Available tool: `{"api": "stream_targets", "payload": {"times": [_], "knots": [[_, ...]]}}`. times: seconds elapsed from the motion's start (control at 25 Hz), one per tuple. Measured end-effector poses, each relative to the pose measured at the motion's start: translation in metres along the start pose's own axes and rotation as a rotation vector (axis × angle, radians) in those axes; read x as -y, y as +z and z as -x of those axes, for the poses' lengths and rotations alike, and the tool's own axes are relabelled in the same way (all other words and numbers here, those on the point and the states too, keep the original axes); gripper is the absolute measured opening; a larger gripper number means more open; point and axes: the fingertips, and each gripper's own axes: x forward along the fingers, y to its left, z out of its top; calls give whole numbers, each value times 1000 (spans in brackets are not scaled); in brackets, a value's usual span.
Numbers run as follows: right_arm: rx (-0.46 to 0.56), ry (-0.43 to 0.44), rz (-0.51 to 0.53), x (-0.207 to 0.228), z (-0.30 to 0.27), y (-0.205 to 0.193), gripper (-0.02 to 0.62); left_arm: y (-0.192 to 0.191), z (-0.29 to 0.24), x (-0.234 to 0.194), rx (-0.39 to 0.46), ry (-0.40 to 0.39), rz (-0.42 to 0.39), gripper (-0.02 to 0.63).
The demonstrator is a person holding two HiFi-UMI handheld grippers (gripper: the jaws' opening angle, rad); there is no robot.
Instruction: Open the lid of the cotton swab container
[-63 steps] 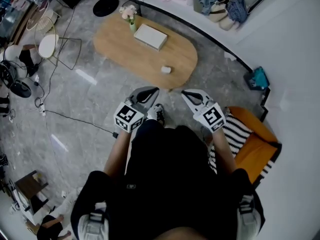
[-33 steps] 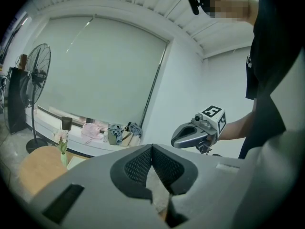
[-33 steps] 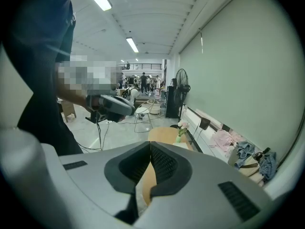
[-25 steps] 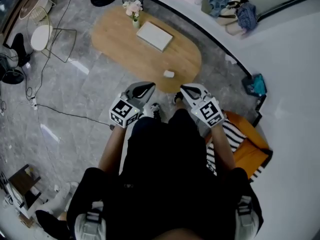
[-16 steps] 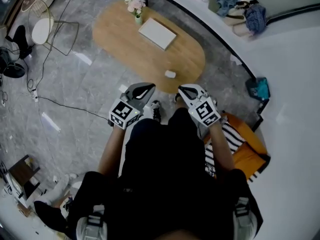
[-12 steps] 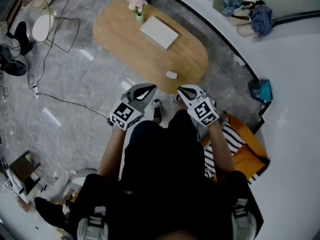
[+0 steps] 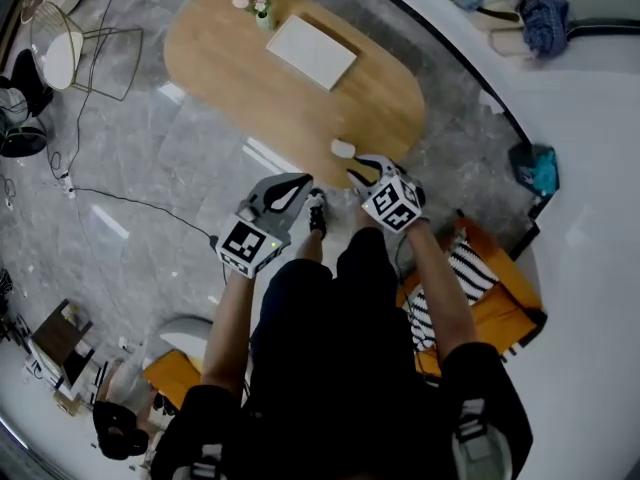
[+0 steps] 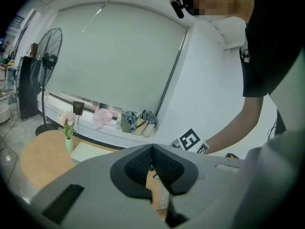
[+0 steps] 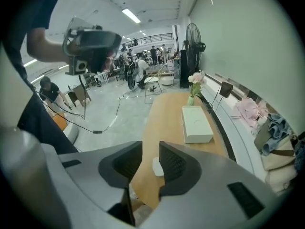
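I'm barely starting: the cotton swab container (image 7: 343,149) is sitting untouched at the table's (image 7: 250,78) near edge, lid apparently still on. My left gripper (image 7: 297,182) is hanging shut and empty; on my right gripper (image 7: 362,171) the jaws have just been opening, nothing between them. Only the right gripper view is lining the container up through the gap.

We wore a black top (image 7: 340,388) with short sleeves. Our left gripper (image 7: 302,181) and our right gripper (image 7: 353,174) had smooth grey shells that became narrow toward the tips. Each one carried a white cube with black square markers on its faces: the left cube (image 7: 252,245) and the right cube (image 7: 392,204). The pads (image 9: 174,163) inside the jaws were black and finely ribbed. One shoe (image 7: 317,213) was dark with white parts.
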Motion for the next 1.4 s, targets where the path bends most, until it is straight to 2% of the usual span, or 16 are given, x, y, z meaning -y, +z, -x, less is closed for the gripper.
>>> {"api": "stream_targets", "payload": {"times": [0.16,0.32,0.48,0.68,0.88,0.96,1.24,1.4], "knots": [[-91,-33,48,19,-51,-40,141,-13,-13,-13,-5,6,14,0],[-208,2,88,14,-100,-90,167,-35,-15,-18,-25,15,50,0],[-273,2,136,22,-132,-113,194,-52,-13,-20,-57,10,87,0],[-312,23,181,25,-160,-124,213,-69,-11,-22,-91,13,107,0],[-332,26,209,28,-172,-134,202,-70,-14,-21,-101,13,120,0],[-332,12,200,30,-175,-135,181,-71,-14,-21,-99,8,120,0],[-332,3,201,31,-181,-132,193,-72,-12,-19,-99,3,120,0],[-333,-7,163,33,-178,-133,178,-70,-12,-16,-100,-1,119,0]]}}
